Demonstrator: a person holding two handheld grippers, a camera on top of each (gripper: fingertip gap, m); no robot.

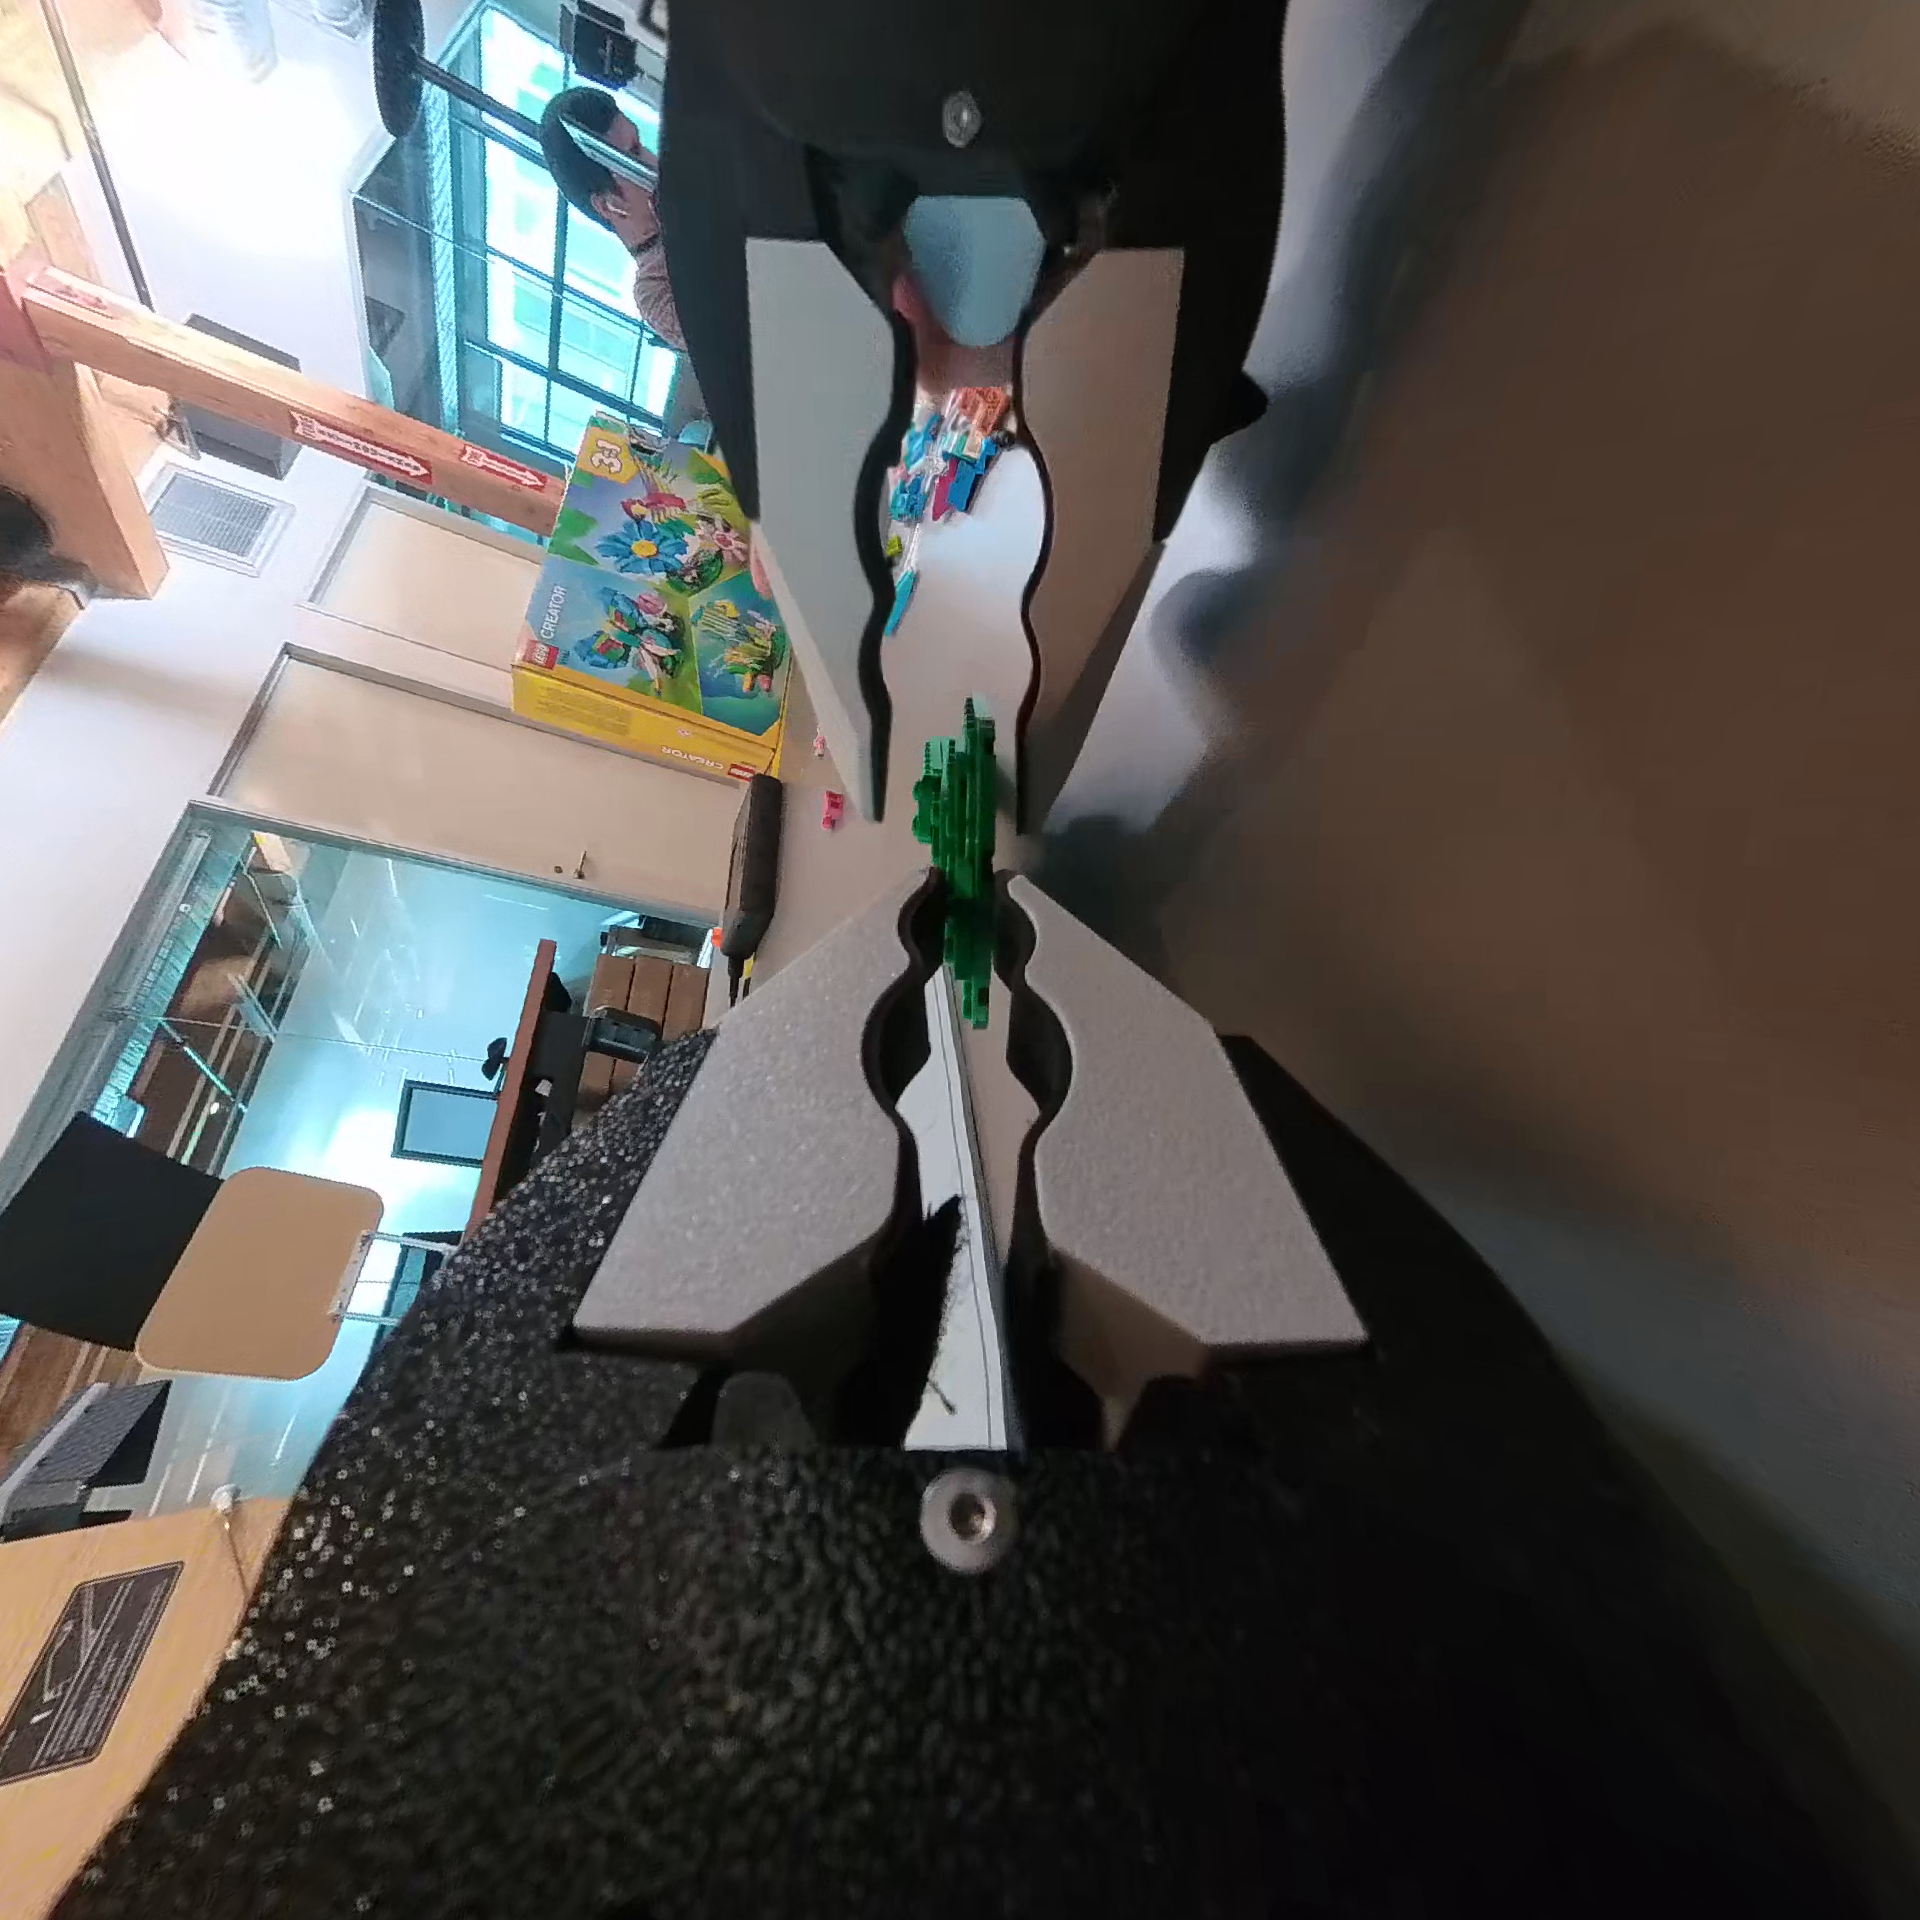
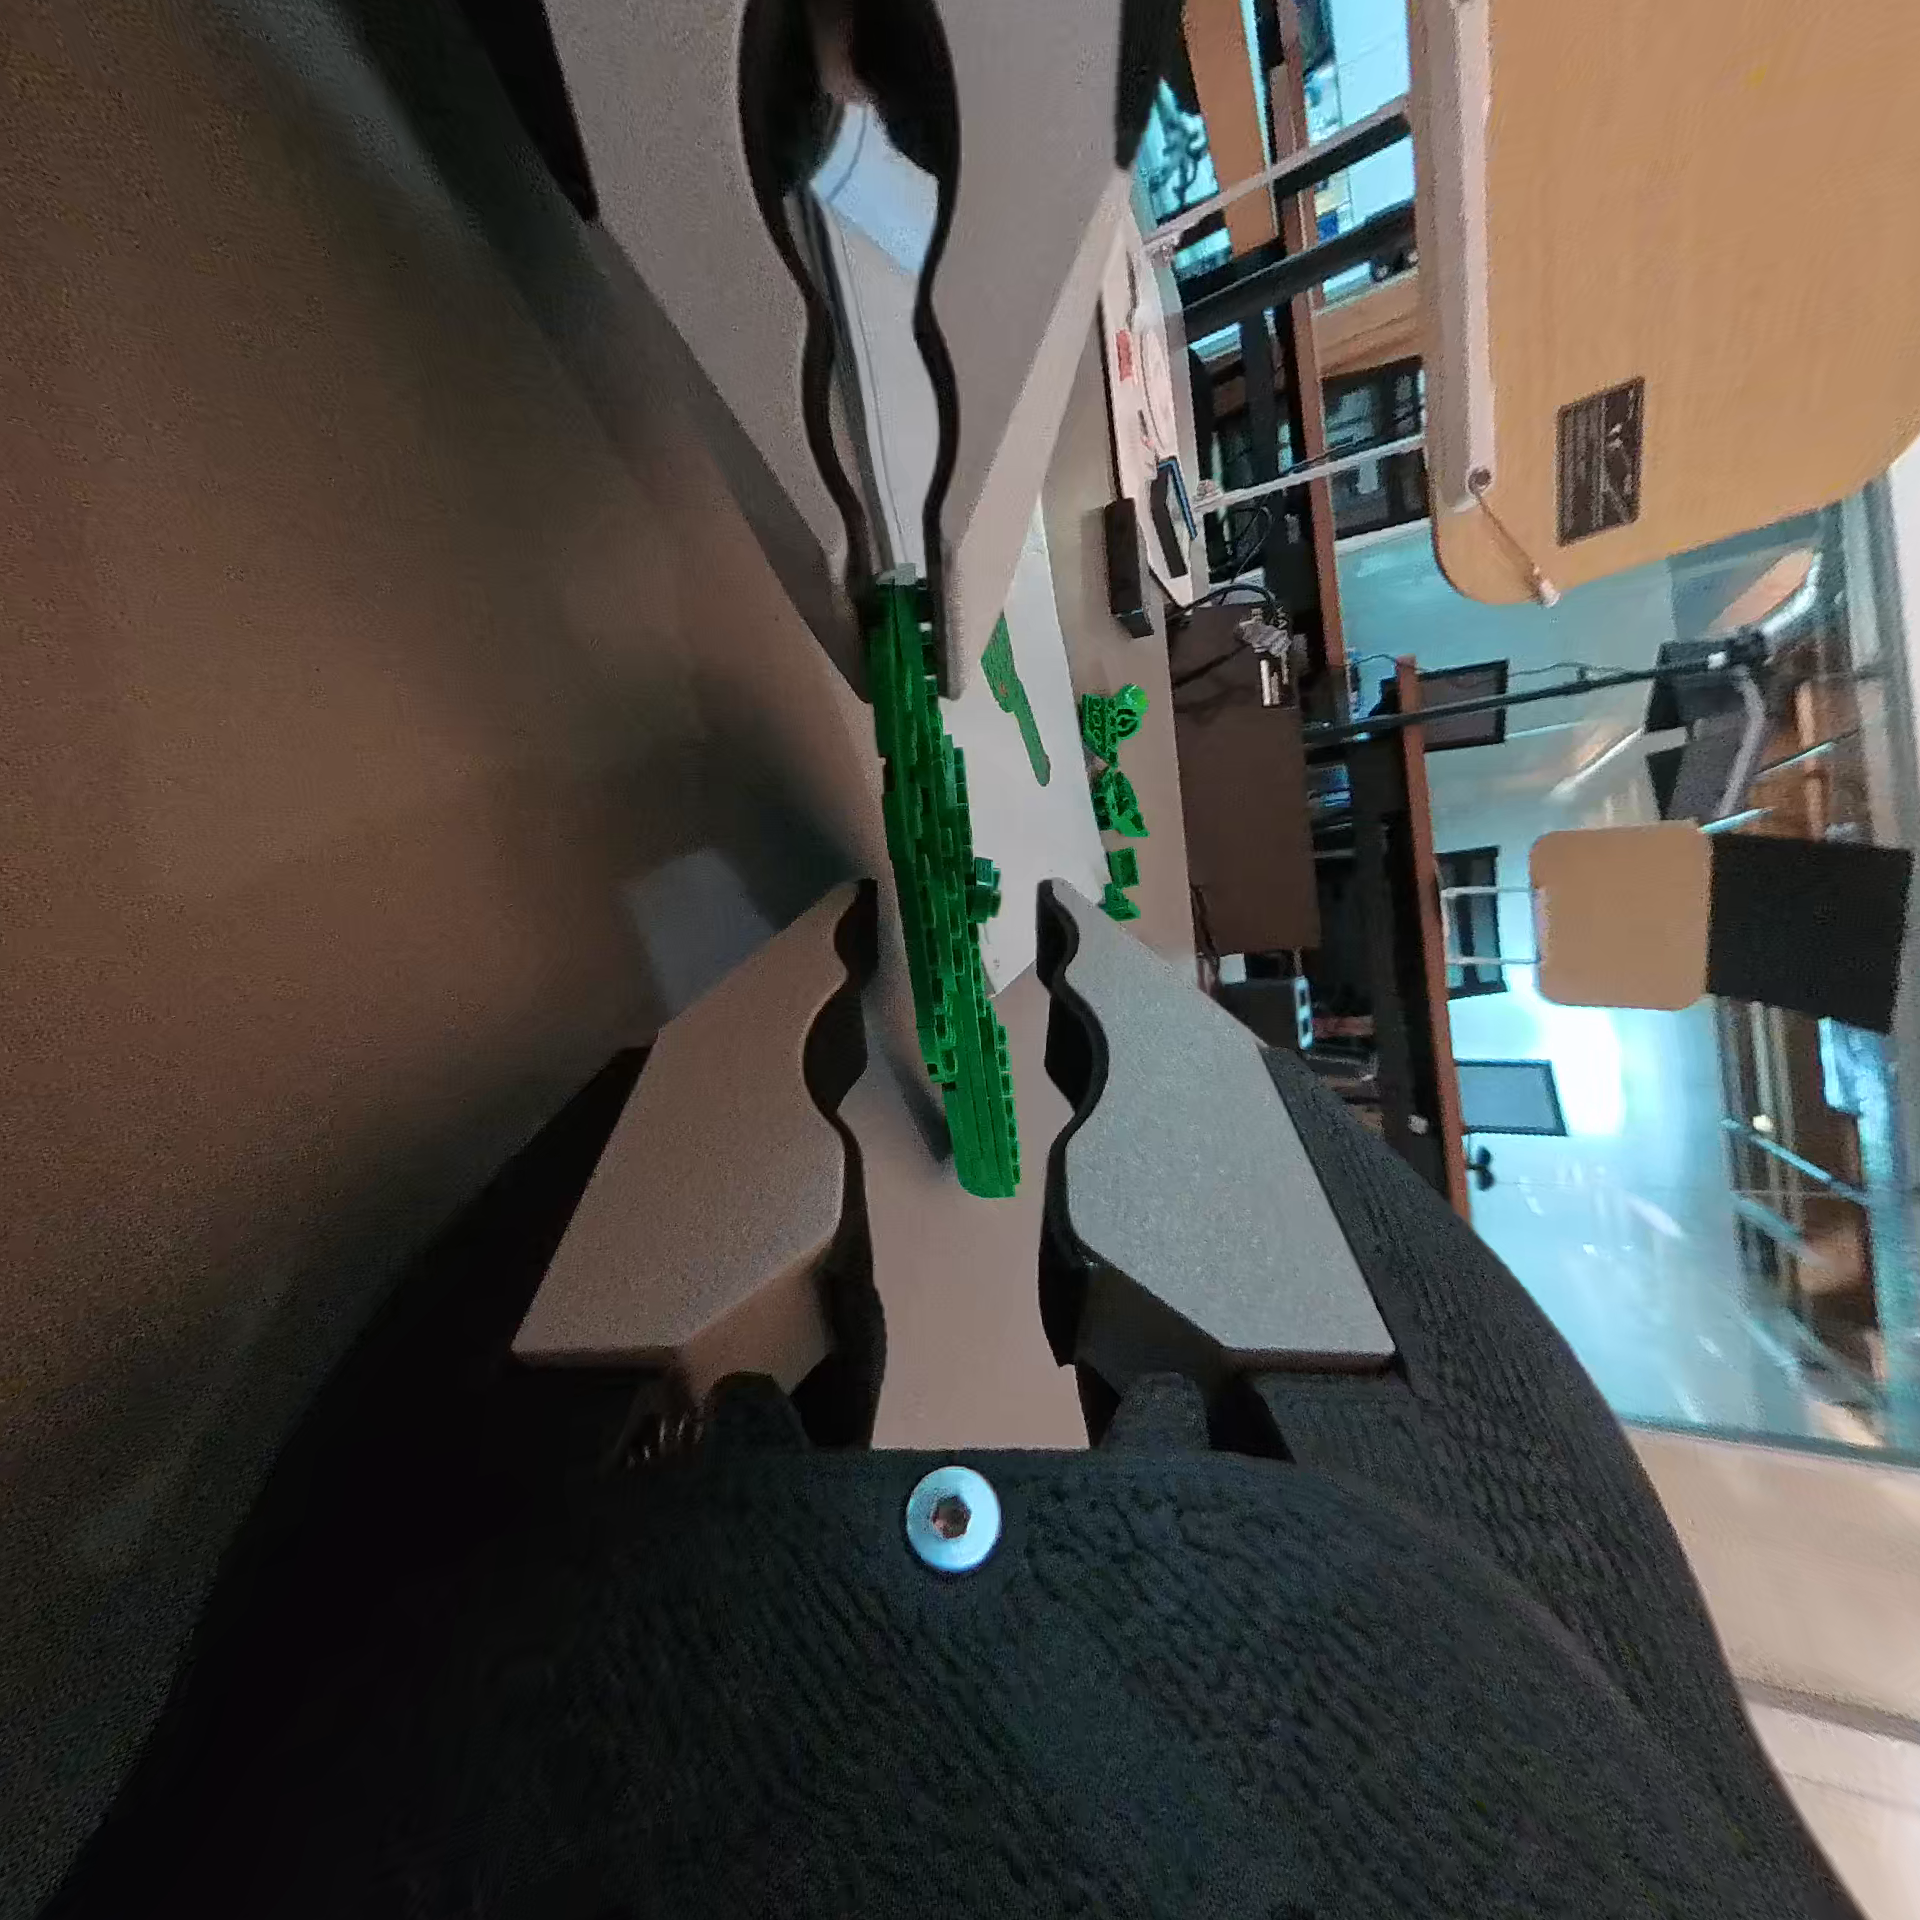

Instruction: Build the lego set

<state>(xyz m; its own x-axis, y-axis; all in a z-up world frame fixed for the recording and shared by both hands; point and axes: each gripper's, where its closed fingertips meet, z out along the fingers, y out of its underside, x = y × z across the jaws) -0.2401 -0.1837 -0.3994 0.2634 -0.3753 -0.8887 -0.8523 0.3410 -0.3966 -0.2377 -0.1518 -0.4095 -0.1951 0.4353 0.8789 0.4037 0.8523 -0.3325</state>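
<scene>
A flat green lego assembly (image 1: 961, 810) (image 2: 940, 935) is held in the air between the two grippers, seen edge-on. My left gripper (image 1: 966, 888) is shut on one end of it; in the right wrist view this gripper (image 2: 906, 675) comes in from the top and pinches the assembly's far end. My right gripper (image 2: 956, 894) is open, with its fingers on either side of the other end and a gap on the right side. In the left wrist view the right gripper (image 1: 951, 816) points down from the top.
Loose green pieces (image 2: 1117, 769) and a flat green part (image 2: 1013, 696) lie on the white table (image 2: 1039, 852). Coloured loose bricks (image 1: 956, 457), a yellow lego box (image 1: 655, 613) and a black device (image 1: 753, 862) sit farther off. A person is in the background. The tips of one gripper are about 4 cm away from the tips of the other.
</scene>
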